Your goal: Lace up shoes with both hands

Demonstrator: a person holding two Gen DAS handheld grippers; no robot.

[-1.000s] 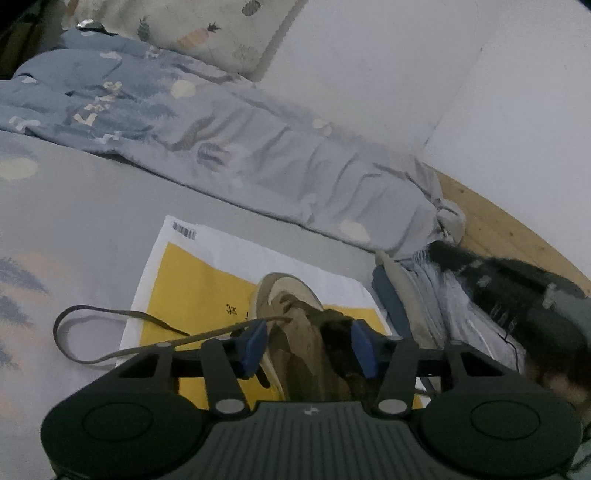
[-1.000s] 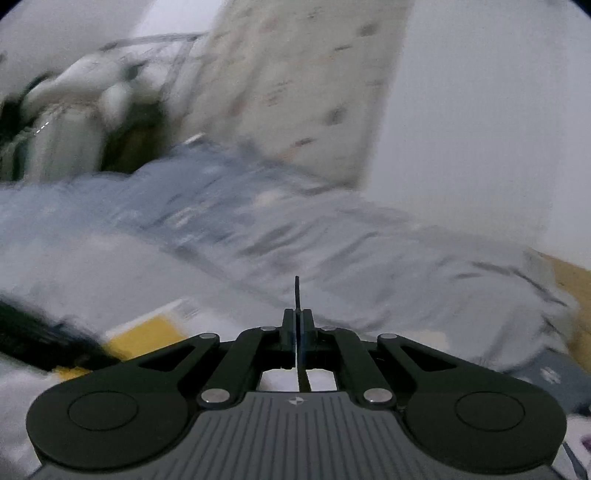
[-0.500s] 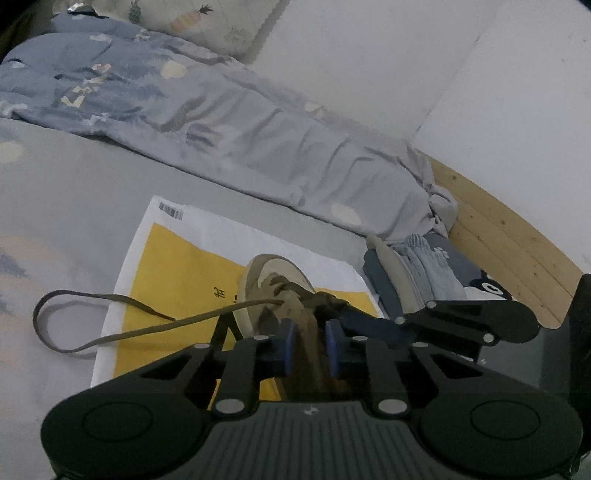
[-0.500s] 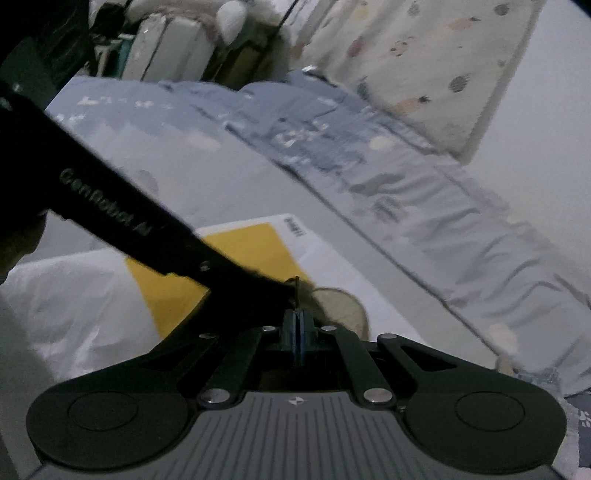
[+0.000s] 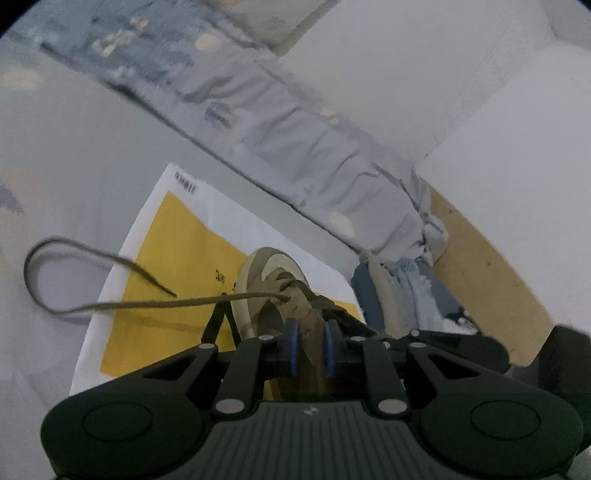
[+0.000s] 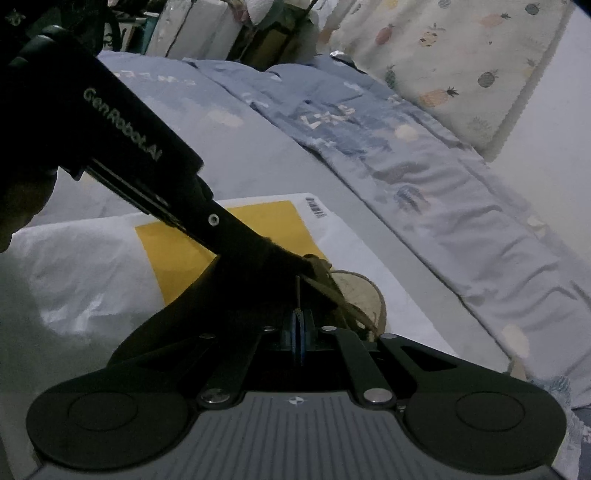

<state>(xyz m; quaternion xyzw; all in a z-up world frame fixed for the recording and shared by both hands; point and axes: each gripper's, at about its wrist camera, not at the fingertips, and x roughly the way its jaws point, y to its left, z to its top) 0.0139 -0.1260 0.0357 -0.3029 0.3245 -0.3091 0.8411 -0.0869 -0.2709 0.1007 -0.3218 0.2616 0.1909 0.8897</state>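
Observation:
A tan suede shoe (image 5: pixel 271 275) stands on a yellow and white mailer bag (image 5: pixel 177 258), toe pointing away. My left gripper (image 5: pixel 312 345) is shut on the shoe's tongue (image 5: pixel 314 332), blue pads pressing both sides. One brown lace (image 5: pixel 155 304) runs left from an eyelet and loops over the grey sheet. My right gripper (image 6: pixel 298 328) is shut on the thin tip of the other lace end (image 6: pixel 297 291), just behind the shoe's toe (image 6: pixel 364 295). The left gripper's black housing (image 6: pixel 140 129) crosses that view from the upper left, hiding most of the shoe.
A crumpled blue-grey quilt (image 5: pixel 332 155) lies behind the bag, a pineapple-print pillow (image 6: pixel 461 55) beyond it. Folded clothes (image 5: pixel 406 291) and a wooden bed edge (image 5: pixel 480 266) are to the right. Boxes (image 6: pixel 199 26) stand at the back left.
The left jaws closed from wide apart onto the shoe's tongue and the view rolled. The right gripper, shut throughout, swung down from facing the pillow to just behind the shoe.

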